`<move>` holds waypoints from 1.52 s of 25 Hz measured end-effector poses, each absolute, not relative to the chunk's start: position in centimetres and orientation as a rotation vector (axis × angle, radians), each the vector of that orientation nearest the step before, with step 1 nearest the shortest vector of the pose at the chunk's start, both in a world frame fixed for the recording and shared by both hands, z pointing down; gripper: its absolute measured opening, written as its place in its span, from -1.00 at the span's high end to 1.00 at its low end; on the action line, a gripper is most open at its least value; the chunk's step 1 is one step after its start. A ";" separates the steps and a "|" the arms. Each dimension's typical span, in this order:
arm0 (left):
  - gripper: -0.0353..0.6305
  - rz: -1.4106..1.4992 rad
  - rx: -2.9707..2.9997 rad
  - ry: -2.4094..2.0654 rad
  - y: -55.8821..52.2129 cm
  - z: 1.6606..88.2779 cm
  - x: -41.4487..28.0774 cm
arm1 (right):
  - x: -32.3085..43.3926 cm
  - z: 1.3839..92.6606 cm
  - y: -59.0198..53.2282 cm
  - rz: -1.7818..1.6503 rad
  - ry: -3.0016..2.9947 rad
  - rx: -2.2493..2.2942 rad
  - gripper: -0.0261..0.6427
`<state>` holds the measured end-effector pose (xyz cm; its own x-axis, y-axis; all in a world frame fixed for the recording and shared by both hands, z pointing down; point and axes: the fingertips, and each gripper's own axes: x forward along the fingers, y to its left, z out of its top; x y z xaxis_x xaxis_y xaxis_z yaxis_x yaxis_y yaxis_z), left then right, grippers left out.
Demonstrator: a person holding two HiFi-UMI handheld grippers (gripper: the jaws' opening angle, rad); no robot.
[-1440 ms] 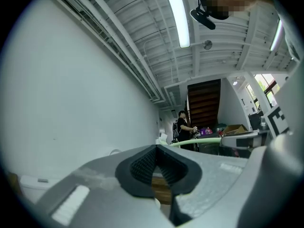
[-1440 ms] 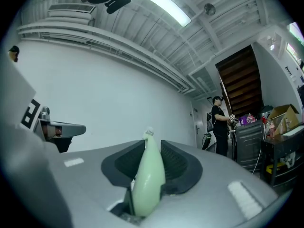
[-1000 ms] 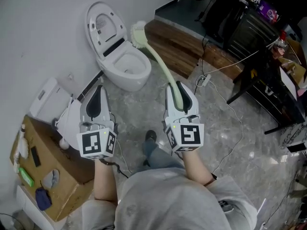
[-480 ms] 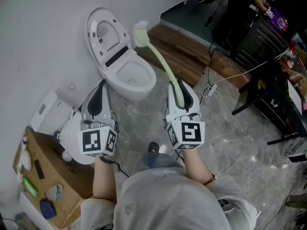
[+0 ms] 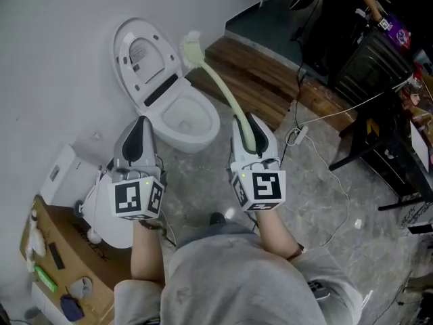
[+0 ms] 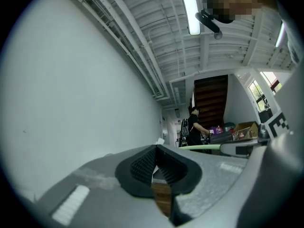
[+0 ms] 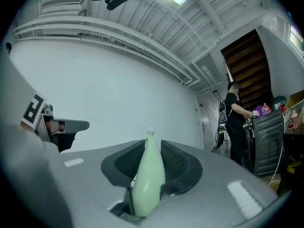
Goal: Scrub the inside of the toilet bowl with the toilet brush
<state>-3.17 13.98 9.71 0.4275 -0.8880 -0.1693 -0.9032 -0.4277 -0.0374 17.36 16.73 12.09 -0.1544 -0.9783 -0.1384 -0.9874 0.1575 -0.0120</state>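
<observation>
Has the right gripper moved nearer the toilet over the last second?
Yes. The right gripper, shut on the pale green toilet brush, has come forward, closer to the white toilet bowl.

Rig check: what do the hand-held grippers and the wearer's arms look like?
The left hand-held gripper and right hand-held gripper match: pale grey tapered shells, black ribbed jaw pads, a white cube with black square markers at the rear. The forearms are bare below a grey short-sleeved shirt.

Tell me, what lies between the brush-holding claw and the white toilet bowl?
Only bare grey stone floor, seen in the head view; the right claw, gripping the pale green toilet brush, is apart from the white toilet bowl.
</observation>
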 end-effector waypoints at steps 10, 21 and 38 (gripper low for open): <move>0.88 0.157 -2.554 1.626 7.6 11.3 -5.6 | 15.4 14.2 9.7 0.065 2.326 -1.988 0.61; 0.88 0.159 -2.645 1.519 -4.4 11.3 -9.0 | 11.3 14.8 -0.9 0.027 2.249 -2.088 0.61; 0.88 0.087 -2.786 1.325 -15.7 14.7 -11.9 | 7.0 19.8 -10.0 -0.102 2.173 -2.282 0.61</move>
<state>-11.85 -15.74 14.72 0.6303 -0.7728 -0.0745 -0.7759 -0.6303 -0.0261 7.01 -10.04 19.81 0.0477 -0.9974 0.0542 -0.9981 -0.0497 -0.0368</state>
